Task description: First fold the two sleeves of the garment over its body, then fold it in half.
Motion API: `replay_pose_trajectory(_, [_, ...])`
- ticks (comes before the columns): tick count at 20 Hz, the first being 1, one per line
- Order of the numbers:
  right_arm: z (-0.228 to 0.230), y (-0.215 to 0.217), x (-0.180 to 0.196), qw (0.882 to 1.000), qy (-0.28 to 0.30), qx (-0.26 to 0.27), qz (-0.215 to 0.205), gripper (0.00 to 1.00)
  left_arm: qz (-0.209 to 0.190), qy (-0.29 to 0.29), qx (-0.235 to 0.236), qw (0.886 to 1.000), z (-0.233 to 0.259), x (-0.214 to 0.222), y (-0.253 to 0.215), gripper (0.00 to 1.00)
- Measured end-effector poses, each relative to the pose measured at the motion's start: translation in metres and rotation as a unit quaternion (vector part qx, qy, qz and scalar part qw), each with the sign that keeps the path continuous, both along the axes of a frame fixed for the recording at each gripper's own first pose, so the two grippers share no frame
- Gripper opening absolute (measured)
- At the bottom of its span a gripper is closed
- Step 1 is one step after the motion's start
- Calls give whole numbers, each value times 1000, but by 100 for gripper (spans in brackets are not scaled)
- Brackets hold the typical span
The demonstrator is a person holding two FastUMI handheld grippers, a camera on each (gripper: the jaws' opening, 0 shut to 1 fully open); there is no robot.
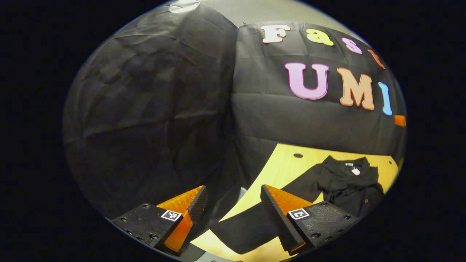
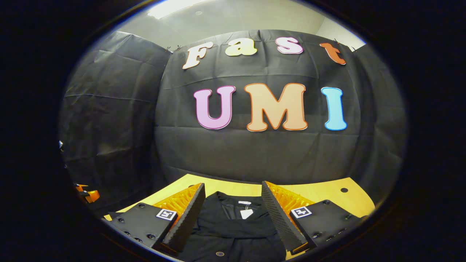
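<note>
1. Booth: black cloth walls close behind and beside a pale wood bench (image 2: 320, 193).
2. Bench: smooth and bare, with a small hole near a far corner; cloth should slide easily on it.
3. Shirt (image 2: 233, 225): dark, lying flat mid-bench with the collar toward the far edge and one sleeve (image 1: 247, 225) stretched out to the bench's side edge. Likely light, limp, not fragile; best pinched at the cuff.
4. Left gripper (image 1: 233, 203): fingers spread, holding nothing, over that sleeve.
5. Right gripper (image 2: 233, 214): fingers spread, empty, above the collar.
</note>
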State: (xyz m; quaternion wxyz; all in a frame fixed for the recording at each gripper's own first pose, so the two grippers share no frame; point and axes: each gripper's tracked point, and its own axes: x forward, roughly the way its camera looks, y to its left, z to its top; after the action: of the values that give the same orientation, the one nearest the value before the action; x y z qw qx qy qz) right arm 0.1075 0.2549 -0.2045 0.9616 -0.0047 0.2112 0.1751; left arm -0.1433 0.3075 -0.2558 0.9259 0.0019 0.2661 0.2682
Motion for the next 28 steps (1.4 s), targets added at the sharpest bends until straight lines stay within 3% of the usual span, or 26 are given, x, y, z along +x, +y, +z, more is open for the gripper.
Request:
replay_pose_trajectory(4, [-6,-15,-11,1000,11,-12,-17,98,7,42,-42,998,-50,-13,-5,95])
replay_pose_trajectory(6, [-7,-18,-15,1000,15,-14,-22,98,12,61,-56,997,-69,-19,-7,91])
replay_pose_trajectory(16, [1,-15,-25,999,11,-31,-13,96,18,125,-94,988,-122,-50,-15,92])
replay_pose_trajectory(20, [1,-16,-30,999,11,-35,-10,98,-2,148,-73,986,-134,-52,-17,93])
replay_pose_trajectory(23, [2,-22,-31,999,10,-35,-14,96,-9,128,-68,989,-128,-50,-17,92])
replay_pose_trajectory(25, [1,-26,-32,999,12,-36,-18,96,-8,120,-70,990,-126,-54,-17,75])
replay_pose_trajectory(26, [0,-29,-32,999,13,-38,-20,96,-12,115,-73,991,-124,-55,-17,55])
replay_pose_trajectory(28, [-1,-34,-32,999,16,-38,-25,97,-15,107,-89,990,-125,-48,-23,25])
